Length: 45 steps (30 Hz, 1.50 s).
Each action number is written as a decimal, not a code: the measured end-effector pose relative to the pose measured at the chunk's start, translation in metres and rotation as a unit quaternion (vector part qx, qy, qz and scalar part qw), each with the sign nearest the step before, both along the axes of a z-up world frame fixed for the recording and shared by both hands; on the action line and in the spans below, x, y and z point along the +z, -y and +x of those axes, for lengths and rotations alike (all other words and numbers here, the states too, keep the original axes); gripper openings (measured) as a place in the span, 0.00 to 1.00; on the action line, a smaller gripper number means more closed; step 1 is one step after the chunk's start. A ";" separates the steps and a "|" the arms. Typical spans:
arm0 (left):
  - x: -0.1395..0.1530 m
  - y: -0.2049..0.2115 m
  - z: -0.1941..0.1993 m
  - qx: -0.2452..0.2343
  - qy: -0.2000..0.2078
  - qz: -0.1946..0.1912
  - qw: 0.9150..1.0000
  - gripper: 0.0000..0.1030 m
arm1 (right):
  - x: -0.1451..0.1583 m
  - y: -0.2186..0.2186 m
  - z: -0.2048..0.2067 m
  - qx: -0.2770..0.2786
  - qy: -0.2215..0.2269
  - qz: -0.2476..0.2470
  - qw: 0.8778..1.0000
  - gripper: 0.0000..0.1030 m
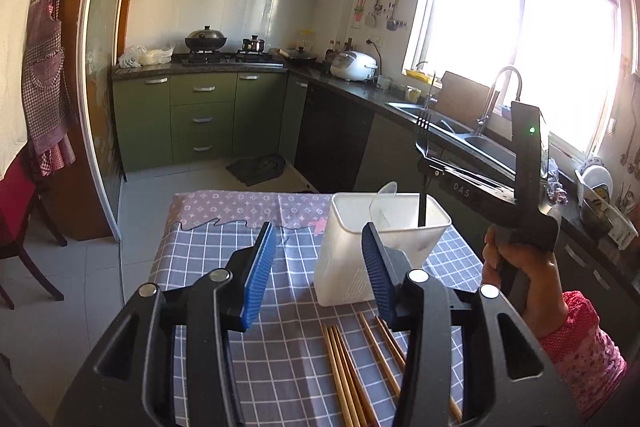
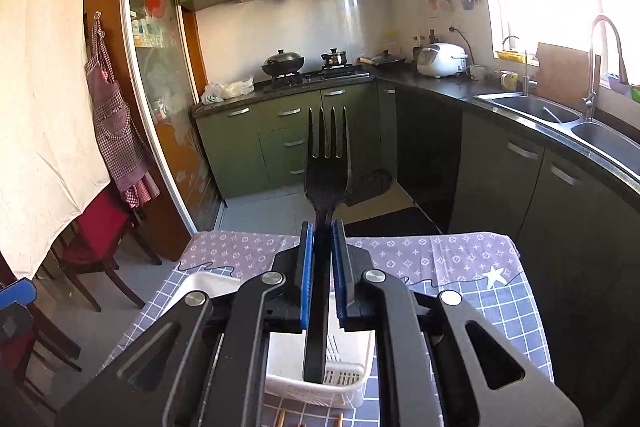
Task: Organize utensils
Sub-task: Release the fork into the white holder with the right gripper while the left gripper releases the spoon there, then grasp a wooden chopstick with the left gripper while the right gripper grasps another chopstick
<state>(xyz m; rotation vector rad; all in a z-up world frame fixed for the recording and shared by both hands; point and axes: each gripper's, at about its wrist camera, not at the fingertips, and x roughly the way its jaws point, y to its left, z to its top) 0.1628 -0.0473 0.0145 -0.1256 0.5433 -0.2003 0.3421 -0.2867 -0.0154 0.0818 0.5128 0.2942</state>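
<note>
Two grippers are working over the checked tablecloth (image 1: 280,307) in a green kitchen: right gripper (image 2: 323,227) clamping a black fork (image 2: 326,163), left gripper (image 1: 320,239) gaping empty.

- Your left gripper (image 1: 320,259) is black, with ribbed blue pads and round silver pivot screws.
- Your right gripper (image 2: 322,267) looks the same.
- Your right hand (image 1: 516,267) emerges from a pink floral sleeve (image 1: 584,343).

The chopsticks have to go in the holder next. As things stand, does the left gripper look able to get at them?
Probably yes. The left gripper is open and empty, and the chopsticks lie uncovered on the tablecloth just below it. The white holder stands beyond them, not in the way.
</note>
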 end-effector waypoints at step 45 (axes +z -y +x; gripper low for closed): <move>-0.165 0.076 0.078 -0.044 -0.348 0.121 0.929 0.21 | -0.098 0.112 -0.131 -0.014 -0.189 0.054 0.980 0.29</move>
